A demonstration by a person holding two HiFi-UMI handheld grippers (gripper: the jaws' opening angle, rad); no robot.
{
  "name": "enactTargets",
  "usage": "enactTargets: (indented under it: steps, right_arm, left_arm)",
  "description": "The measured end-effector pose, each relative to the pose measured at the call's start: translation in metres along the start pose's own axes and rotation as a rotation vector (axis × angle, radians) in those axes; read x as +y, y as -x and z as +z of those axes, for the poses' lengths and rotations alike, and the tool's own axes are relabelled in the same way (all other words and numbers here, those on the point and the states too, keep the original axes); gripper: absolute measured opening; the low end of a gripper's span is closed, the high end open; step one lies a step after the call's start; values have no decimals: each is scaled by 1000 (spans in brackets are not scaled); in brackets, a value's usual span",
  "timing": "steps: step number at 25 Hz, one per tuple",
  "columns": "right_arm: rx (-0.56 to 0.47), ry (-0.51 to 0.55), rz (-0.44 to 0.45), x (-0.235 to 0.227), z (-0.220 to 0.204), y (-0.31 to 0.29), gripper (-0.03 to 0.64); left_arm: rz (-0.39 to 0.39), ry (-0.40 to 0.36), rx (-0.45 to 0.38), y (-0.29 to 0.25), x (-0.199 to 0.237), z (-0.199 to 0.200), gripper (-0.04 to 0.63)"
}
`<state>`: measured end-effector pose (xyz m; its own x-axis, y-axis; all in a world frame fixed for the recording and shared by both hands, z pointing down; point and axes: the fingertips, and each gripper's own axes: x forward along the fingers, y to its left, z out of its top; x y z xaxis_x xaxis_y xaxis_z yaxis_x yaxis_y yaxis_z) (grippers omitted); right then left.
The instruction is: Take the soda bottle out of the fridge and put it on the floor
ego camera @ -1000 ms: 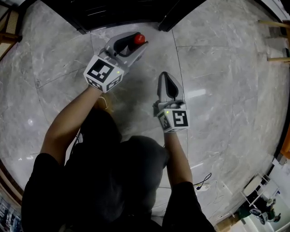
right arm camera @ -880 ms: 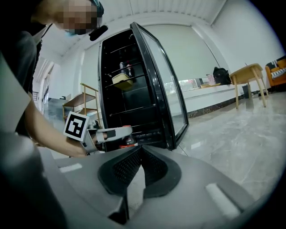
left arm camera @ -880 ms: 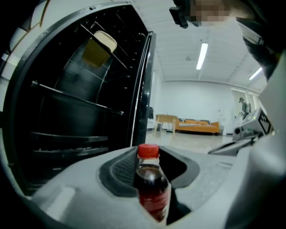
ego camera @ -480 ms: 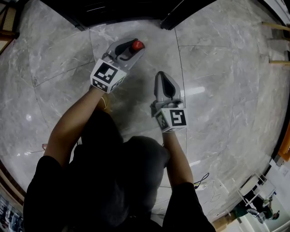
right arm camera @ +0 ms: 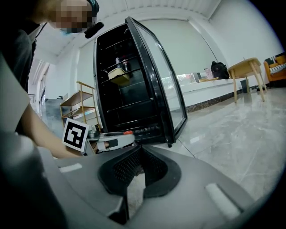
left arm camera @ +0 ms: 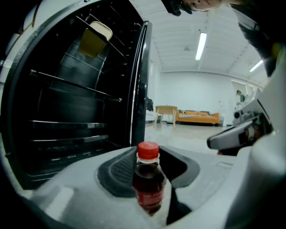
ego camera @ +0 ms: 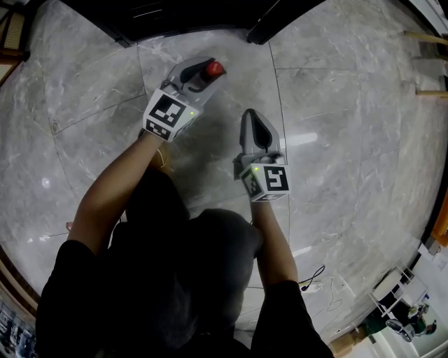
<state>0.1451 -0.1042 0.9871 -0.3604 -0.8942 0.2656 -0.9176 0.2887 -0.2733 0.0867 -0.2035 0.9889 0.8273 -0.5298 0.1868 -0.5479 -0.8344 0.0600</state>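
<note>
The soda bottle, clear plastic with 1 red cap and dark contents, is clamped upright between the 2 fingers of the left gripper, before the open fridge. Its base is hidden. The right gripper fingers are held together, empty, above the glossy marble floor.

The soda bottle showed a red cap over dark brown contents. The left gripper and right gripper were pale grey with black inner faces and black-and-white marker cubes. The floor was grey veined marble; at twelve o'clock, the fridge was black.
</note>
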Motion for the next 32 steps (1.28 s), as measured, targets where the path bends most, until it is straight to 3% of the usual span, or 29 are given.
enactTargets:
  steps: [6,11,20,26,32]
  right_arm:
    - [-11,-9,-6,0,4,1,-5]
    - [-15,-10,-12,-2,5,6,-5]
    - [-22,-10,-25,-7,10,11,-5]
    - [-29,-24,-63,-7,58,23,-5]
    - [-82,-65,-110,20,189,56,-5]
  left_arm:
    - [-11,3,35,-1,-5,-4,223]
    - [-8,10,32,-3,-6,-2,333]
    - [-15,5,17,2,-11,13,344]
    - [-33,12,4,22,-21,67,344]
    - [-56,46,25,61,-23,192,344]
